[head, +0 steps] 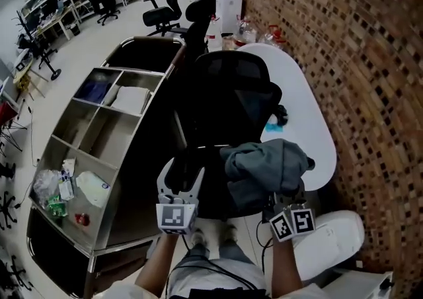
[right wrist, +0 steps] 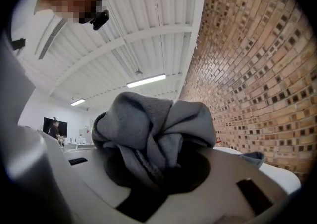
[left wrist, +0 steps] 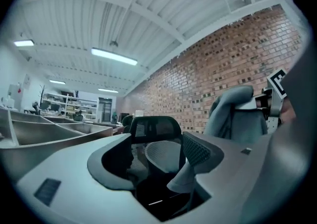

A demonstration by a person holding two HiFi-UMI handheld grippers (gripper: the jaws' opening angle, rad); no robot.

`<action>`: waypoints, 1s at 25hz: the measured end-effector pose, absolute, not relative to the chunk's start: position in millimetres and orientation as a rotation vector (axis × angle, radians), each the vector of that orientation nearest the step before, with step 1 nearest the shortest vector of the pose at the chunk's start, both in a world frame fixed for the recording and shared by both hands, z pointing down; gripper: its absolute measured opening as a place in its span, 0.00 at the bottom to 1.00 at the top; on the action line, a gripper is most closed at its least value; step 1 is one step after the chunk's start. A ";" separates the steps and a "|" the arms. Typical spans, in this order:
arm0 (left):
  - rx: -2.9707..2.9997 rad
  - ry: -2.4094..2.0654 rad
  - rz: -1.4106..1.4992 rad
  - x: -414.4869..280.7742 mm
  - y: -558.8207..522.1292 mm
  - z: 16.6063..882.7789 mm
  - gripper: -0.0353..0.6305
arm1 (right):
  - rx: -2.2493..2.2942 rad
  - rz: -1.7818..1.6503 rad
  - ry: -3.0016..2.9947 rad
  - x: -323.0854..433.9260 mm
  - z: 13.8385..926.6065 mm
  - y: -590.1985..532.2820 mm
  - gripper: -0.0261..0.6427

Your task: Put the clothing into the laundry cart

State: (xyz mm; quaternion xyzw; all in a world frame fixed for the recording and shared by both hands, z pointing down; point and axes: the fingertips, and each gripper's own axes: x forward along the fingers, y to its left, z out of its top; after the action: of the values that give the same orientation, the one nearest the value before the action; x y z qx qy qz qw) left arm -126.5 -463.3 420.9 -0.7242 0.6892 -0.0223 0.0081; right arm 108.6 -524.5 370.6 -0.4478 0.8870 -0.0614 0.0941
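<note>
Left gripper [left wrist: 156, 158]: It is low and close to the person, just left of the clothing. Its fingers [left wrist: 197, 151] are apart and nothing is between them.
Right gripper [right wrist: 156, 171]: It is close to the person too. Its fingers are shut tight on the grey clothing [right wrist: 153, 129].
Clothing: It is a soft bunched lump, up in the air over the near part of the black chair [head: 231, 102]. It is not in the cart yet.
Step now: I think the step is to carry the clothing to the laundry cart [head: 86, 152].
Chair: It stands between the clothing and the cart. It is best to lift the lump higher so no loose bit drags on the chair.
Cart: It is to the left, past the chair. It has 2 dark ends, the near dark end [head: 53, 251] and the far dark end [head: 142, 56]. In the middle are open metal boxes [head: 106, 135], some with bags and folded things in them.
Where to drop: I think a dark end is the place for clothes. The near one is the shorter trip.
How to let go: Hold tight until the lump is right over the hole, go low, then open the fingers.
Helper: The empty left gripper can move out of the way, or catch a hanging bit.
Desk [head: 301, 126]: It is on the right by the brick wall [head: 357, 59]. It is not needed.
</note>
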 end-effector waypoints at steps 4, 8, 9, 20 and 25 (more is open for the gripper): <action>-2.235 2.170 -0.033 -126.5 -445.1 406.7 0.54 | -1.299 -0.168 2.592 119.9 339.8 -502.8 0.23; -2.204 2.220 0.071 -129.7 -431.0 386.4 0.54 | -1.237 -0.107 2.579 118.0 314.6 -482.2 0.23; -2.192 2.227 0.092 -130.6 -428.6 380.5 0.54 | -1.219 -0.087 2.583 115.3 310.2 -478.5 0.23; -2.067 2.265 0.100 -137.5 -405.8 353.6 0.54 | -1.002 -0.115 2.640 90.3 297.4 -467.5 0.23; -1.974 2.364 0.102 -146.1 -387.2 356.4 0.54 | -0.876 -0.141 2.701 68.3 305.8 -465.7 0.23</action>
State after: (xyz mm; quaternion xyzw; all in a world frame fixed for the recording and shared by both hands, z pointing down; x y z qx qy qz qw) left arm -146.1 -387.2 356.4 -0.6402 0.7669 0.0332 0.0300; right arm 68.3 -465.7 305.8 -0.3048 0.9394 -0.0492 0.1488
